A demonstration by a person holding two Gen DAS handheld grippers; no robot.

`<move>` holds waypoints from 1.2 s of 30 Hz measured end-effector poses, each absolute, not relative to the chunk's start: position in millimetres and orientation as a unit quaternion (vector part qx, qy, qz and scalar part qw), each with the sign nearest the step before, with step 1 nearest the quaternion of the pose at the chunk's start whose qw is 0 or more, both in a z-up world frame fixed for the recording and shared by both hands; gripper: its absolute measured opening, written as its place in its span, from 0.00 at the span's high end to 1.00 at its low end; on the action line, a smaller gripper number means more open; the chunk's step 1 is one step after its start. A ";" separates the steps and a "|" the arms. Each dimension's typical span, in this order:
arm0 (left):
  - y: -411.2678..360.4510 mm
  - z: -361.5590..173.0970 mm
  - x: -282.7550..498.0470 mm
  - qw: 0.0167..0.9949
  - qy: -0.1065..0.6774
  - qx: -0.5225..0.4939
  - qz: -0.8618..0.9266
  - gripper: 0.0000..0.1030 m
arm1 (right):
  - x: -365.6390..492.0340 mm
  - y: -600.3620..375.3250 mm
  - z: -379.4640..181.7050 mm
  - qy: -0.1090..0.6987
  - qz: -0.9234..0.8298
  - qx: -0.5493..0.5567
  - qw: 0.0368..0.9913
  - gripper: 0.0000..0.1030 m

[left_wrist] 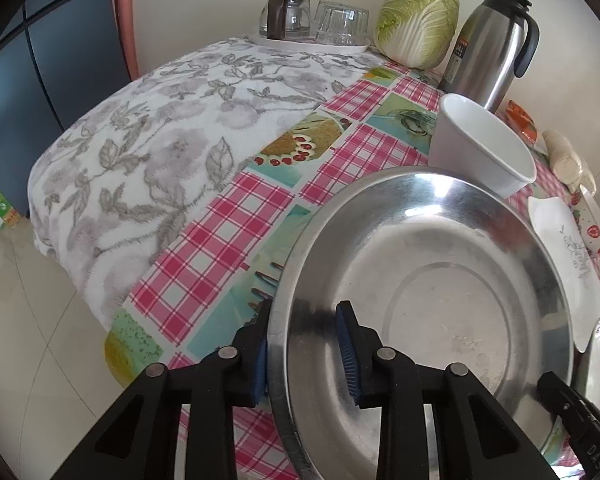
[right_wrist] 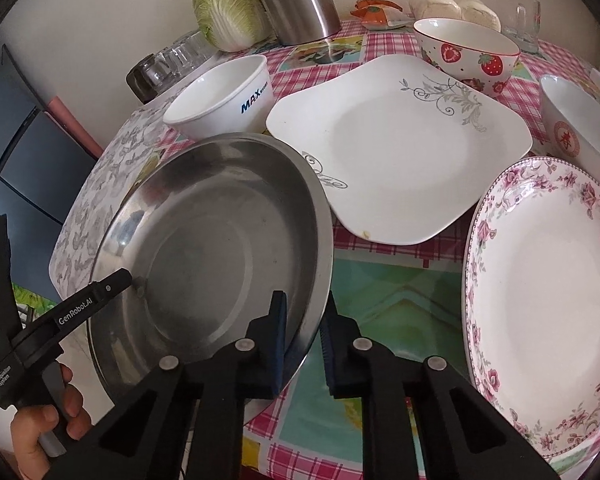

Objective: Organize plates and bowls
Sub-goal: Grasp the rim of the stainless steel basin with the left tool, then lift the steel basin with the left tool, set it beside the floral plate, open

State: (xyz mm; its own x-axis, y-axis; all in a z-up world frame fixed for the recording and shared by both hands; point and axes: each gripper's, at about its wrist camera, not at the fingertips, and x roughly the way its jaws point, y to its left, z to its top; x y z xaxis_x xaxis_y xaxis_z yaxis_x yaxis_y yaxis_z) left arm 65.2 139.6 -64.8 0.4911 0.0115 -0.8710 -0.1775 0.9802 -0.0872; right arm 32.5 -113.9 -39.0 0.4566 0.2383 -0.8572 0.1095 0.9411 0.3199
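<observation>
The table [left_wrist: 204, 216] wears a pink checked cloth, with a grey flowered blanket [left_wrist: 148, 140] over its far corner. A wide steel pan [left_wrist: 428, 312] sits tilted at the near edge, its far rim overlapping the square white plate [right_wrist: 400, 148]. Beside them lies a flowered plate [right_wrist: 548, 304]. A white bowl [right_wrist: 220, 96] stands just behind the pan. The left gripper [left_wrist: 306, 354] clamps the pan's left rim; the right gripper [right_wrist: 304, 344] straddles the opposite rim, one pad apart from it.
</observation>
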 end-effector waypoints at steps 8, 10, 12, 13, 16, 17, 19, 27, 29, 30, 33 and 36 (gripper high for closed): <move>139.8 -60.3 56.8 0.856 0.508 -0.080 0.061 0.71 | 28.0 -114.2 -30.8 0.510 0.042 0.155 0.845 0.84; 139.6 -56.7 52.8 0.856 0.507 -0.078 0.064 0.71 | 26.6 -114.5 -28.0 0.507 0.046 0.157 0.846 0.84; 138.5 -52.6 49.8 0.856 0.506 -0.076 0.066 0.71 | 24.5 -115.6 -23.6 0.503 0.052 0.159 0.848 0.84; 138.2 -50.3 48.2 0.857 0.506 -0.076 0.067 0.71 | 23.5 -116.4 -21.3 0.500 0.055 0.161 0.849 0.83; 135.4 -42.6 43.3 0.858 0.503 -0.074 0.071 0.71 | 19.8 -119.7 -13.6 0.492 0.064 0.165 0.853 0.83; 133.8 -40.0 42.2 0.858 0.503 -0.073 0.071 0.71 | 18.6 -120.9 -11.1 0.489 0.066 0.165 0.854 0.83; 128.8 -33.7 40.0 0.861 0.499 -0.068 0.072 0.71 | 16.7 -124.0 -5.6 0.482 0.068 0.166 0.857 0.83; 100.8 -4.6 37.5 0.871 0.483 -0.052 0.068 0.71 | 8.6 -149.4 17.2 0.451 0.071 0.187 0.870 0.83; 89.6 4.4 39.1 0.874 0.479 -0.048 0.063 0.71 | 7.0 -159.1 20.9 0.445 0.069 0.194 0.872 0.83; 84.3 8.0 40.1 0.876 0.477 -0.046 0.060 0.71 | 6.1 -164.6 22.4 0.441 0.066 0.199 0.872 0.83; 63.7 18.7 44.7 0.880 0.471 -0.033 0.048 0.71 | 3.5 -182.5 24.7 0.434 0.054 0.214 0.873 0.82; 41.7 25.3 50.9 0.882 0.470 -0.021 0.035 0.71 | 1.3 -200.1 25.6 0.429 0.039 0.224 0.874 0.82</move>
